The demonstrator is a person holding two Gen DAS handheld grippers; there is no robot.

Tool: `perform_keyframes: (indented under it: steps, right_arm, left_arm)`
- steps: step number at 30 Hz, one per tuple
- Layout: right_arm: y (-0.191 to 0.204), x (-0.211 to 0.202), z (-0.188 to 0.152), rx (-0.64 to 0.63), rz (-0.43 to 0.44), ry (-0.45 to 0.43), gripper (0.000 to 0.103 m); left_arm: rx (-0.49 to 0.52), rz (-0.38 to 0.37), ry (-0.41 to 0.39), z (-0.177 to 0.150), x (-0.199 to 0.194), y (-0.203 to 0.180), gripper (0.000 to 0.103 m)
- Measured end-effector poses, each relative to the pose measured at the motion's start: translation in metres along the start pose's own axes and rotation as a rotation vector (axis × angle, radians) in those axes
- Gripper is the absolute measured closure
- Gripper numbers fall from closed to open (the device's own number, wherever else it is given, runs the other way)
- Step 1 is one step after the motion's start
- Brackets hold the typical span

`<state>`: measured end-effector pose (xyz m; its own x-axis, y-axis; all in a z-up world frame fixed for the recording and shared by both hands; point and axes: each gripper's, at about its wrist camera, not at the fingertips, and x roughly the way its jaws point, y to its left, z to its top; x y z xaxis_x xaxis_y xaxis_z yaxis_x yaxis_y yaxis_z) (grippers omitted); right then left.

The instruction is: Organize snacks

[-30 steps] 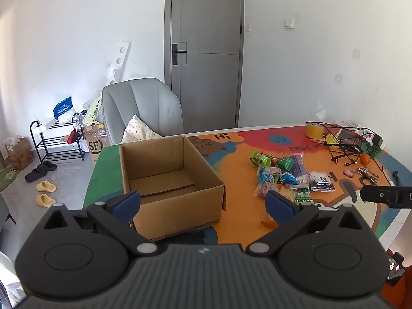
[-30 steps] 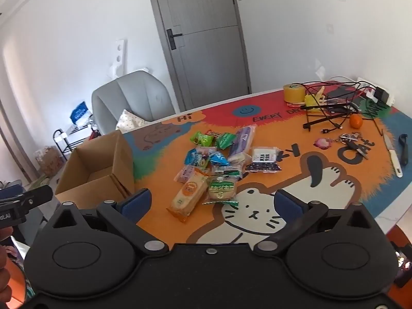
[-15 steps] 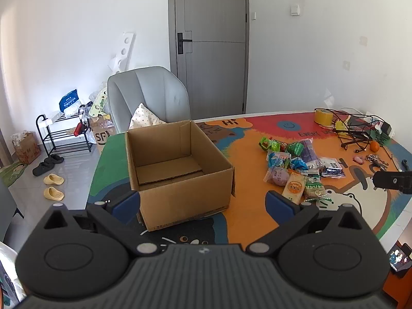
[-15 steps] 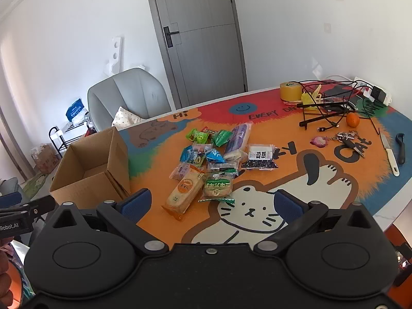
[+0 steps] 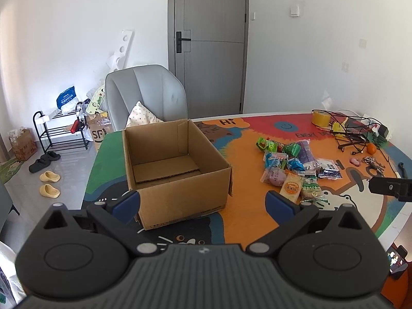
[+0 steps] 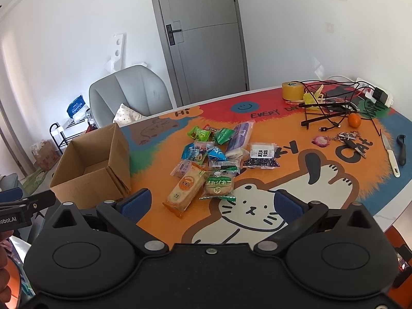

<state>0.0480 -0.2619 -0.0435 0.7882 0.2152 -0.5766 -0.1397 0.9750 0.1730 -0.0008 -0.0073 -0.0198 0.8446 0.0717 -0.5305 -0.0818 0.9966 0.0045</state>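
while both grippers are hovering above the near edge of the table:
left gripper [image 5: 203,203]: gaping wide, holding nothing, facing the box
right gripper [image 6: 212,203]: gaping wide, holding nothing, facing the snacks
box [image 5: 175,167]: sitting open and empty on the mat [image 6: 322,180], left of the snacks
snacks [image 6: 213,159]: lying in a loose pile mid-mat, well apart from both grippers
orange pack [image 6: 186,186]: lying nearest the right gripper, touching a green pack [image 6: 220,184]

box [image 5: 177,167]: on mat [image 5: 247,221], left, open side up
snacks [image 6: 213,157]: heap on mat, right of box, apart from it
chair [image 5: 146,95]: behind box
tape [image 6: 292,90], cables [image 6: 327,105]: far right, behind snacks
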Motion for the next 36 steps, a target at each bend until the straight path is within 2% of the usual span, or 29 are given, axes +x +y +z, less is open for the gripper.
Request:
perform_keyframes:
  steps: [36]
  right_arm:
    - [0.014, -0.013, 0.003, -0.053, 0.016, -0.026, 0.000]
  left_arm:
    - [-0.045, 0.005, -0.026, 0.005, -0.011, 0.014, 0.000]
